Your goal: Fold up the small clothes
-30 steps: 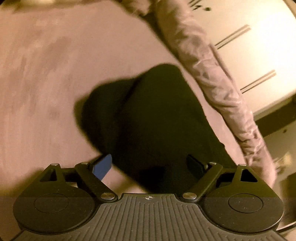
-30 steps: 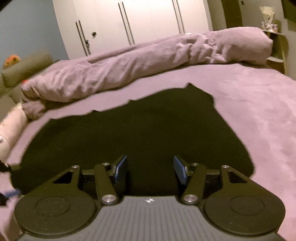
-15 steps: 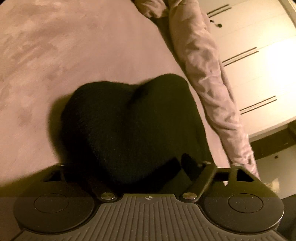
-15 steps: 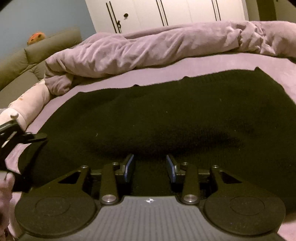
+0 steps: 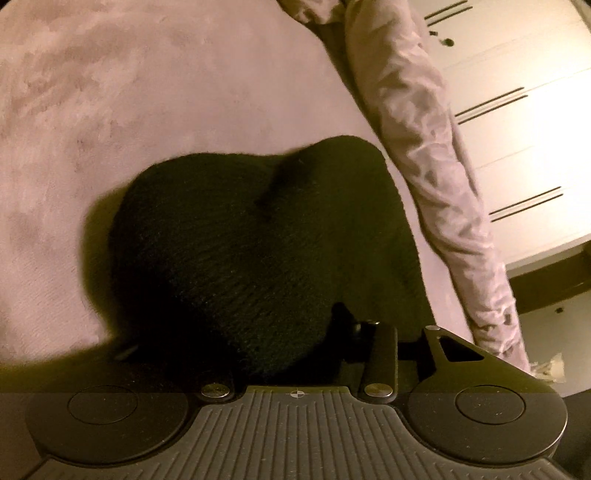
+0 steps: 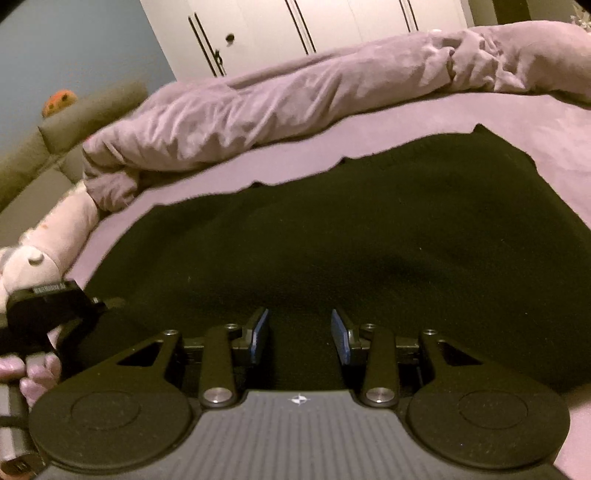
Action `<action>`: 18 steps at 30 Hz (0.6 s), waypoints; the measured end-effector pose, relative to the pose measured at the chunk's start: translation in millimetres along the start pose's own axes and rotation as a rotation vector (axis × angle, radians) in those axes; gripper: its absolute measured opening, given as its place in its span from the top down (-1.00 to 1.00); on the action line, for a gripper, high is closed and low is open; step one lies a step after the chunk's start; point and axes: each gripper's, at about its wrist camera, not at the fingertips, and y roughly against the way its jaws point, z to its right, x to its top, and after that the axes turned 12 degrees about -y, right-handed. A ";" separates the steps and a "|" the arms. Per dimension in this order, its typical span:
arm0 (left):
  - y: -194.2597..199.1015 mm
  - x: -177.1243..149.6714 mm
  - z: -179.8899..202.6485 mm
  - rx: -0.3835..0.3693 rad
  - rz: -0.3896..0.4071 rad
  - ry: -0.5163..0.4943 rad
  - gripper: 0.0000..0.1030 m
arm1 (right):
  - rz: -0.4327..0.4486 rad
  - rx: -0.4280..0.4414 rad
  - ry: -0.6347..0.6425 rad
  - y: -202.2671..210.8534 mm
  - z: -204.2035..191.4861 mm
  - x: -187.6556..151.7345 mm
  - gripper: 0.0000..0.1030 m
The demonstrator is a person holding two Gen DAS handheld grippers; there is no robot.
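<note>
The black knit garment (image 6: 369, 236) lies on the bed (image 6: 517, 122), spread wide and mostly flat in my right view, with a wavy far edge and a small peaked corner at its far right. In my left view the same garment (image 5: 229, 251) bulges up in a rounded hump against my left tool (image 5: 291, 350), ribbed knit showing, a crease running down from its top. The left tool's fingers are buried in the fabric; I cannot tell whether they are pinched together. My right tool (image 6: 299, 336) hovers over the near part of the garment with its blue pads (image 6: 258, 332) spread apart, nothing between them. Bare purple bedcover runs to the left of the hump and beyond the garment's far edge. A rolled purple duvet (image 6: 295, 99) borders the far side, with white wardrobe doors (image 6: 295, 33) behind it.
</note>
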 end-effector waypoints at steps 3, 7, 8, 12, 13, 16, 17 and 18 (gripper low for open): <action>6.4 2.7 10.8 0.029 0.003 -0.064 0.36 | -0.019 -0.009 0.017 -2.6 -0.4 0.1 0.29; 22.0 6.4 37.8 0.047 0.039 -0.197 0.42 | -0.023 0.008 0.000 9.1 -0.3 3.8 0.22; 26.0 7.7 46.3 0.050 0.052 -0.230 0.43 | -0.021 0.018 -0.011 12.5 1.2 4.3 0.15; 39.4 9.1 81.9 0.060 0.092 -0.361 0.44 | -0.011 0.024 -0.035 25.0 7.9 2.9 0.15; 41.9 8.8 89.4 0.060 0.099 -0.383 0.44 | -0.009 0.022 -0.038 27.2 9.5 2.6 0.15; 46.4 8.1 103.5 0.057 0.107 -0.423 0.44 | -0.002 0.022 -0.050 32.6 15.0 3.5 0.15; 46.9 8.5 105.5 0.058 0.107 -0.425 0.44 | 0.001 0.022 -0.055 33.5 16.3 5.0 0.15; 46.2 8.6 107.2 0.061 0.105 -0.424 0.43 | 0.001 0.024 -0.059 33.3 16.3 7.3 0.15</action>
